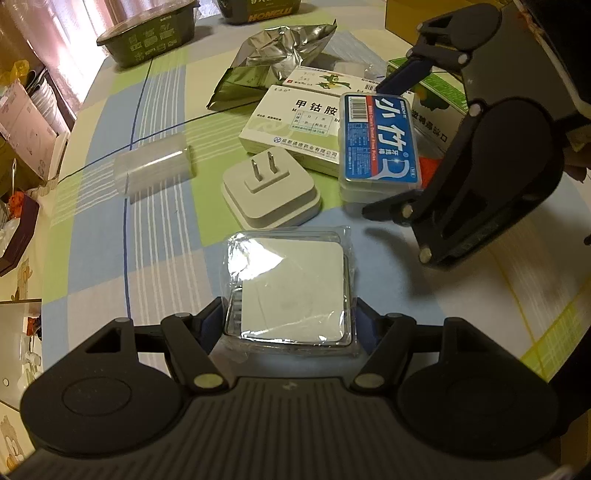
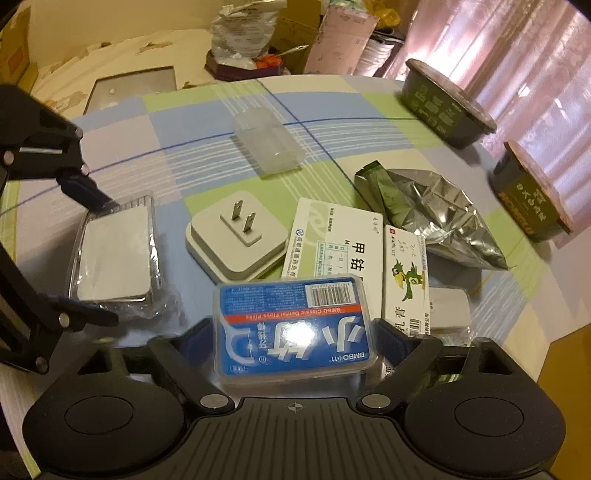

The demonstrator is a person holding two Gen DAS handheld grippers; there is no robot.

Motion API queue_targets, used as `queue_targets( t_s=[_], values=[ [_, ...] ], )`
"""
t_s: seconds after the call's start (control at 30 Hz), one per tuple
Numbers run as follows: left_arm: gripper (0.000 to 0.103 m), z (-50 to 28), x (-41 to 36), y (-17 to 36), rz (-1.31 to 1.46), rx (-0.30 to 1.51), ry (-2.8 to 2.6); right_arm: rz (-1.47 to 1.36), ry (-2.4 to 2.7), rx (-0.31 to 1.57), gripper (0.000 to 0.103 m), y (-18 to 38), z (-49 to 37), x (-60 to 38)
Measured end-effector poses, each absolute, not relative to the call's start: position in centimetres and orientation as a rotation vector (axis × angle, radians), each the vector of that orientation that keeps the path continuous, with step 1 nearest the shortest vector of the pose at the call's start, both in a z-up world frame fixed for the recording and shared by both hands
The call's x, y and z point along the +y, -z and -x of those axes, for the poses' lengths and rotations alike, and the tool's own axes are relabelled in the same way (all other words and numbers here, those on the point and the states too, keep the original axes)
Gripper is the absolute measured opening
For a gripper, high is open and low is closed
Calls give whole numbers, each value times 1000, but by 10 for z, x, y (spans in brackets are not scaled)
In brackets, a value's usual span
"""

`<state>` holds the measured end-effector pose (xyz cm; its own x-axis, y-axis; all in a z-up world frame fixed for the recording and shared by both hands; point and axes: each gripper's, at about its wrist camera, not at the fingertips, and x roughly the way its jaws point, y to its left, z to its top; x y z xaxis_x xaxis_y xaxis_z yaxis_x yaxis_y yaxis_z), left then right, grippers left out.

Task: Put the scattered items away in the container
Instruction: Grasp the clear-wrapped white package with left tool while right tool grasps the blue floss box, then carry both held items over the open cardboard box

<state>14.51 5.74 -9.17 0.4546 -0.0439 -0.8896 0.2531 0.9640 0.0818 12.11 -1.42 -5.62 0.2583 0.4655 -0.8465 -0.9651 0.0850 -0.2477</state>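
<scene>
Left wrist view, bottom centre: the left gripper (image 1: 290, 317) is clamped on a white square pad in clear plastic wrap (image 1: 291, 291), one finger against each side, the pack lying low over the checked tablecloth (image 1: 159, 236). Just above it in frame a white plug adapter (image 1: 271, 190) is seen lying prongs-up on the cloth, apart from the pack. To the right of the adapter a blue floss-pick box (image 1: 380, 142) is held by the right gripper (image 1: 384, 147), which enters from the upper right; a blue pad is seen at the box's far end and a black fingertip at its near end. Left of the adapter a clear plastic lid (image 1: 155, 170) lies alone. Behind the adapter a white medicine carton (image 1: 295, 123) is lying flat, touching a second carton with a bird picture (image 1: 325, 81); behind these a crumpled silver foil bag (image 1: 277, 59) is seen. At the top left a dark green container (image 1: 147, 35) stands near the table edge, well apart from the scattered items.

Right wrist view, bottom centre: the floss-pick box (image 2: 293, 325) is gripped between the right gripper's (image 2: 295, 343) two fingers, jaws closed onto its sides. At left the left gripper (image 2: 98, 254) is seen around the wrapped pad (image 2: 114, 254). Farther up the frame: the adapter (image 2: 236, 234), medicine carton (image 2: 332, 240), bird carton (image 2: 406, 273), foil bag (image 2: 443, 218), clear lid (image 2: 266, 142). At upper right the green container (image 2: 447, 107) and a second green tub (image 2: 532, 195) are standing.
</scene>
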Motion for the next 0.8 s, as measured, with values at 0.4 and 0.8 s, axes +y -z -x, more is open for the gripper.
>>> queue_targets(
  t_s=[0.4, 0.8],
  values=[
    [67, -135, 52, 73, -167, 1056, 193, 617, -991, 794, 89, 15, -109, -80],
    [67, -95, 24, 43, -159, 1025, 222, 394, -804, 897, 90, -19, -85, -173]
  ],
)
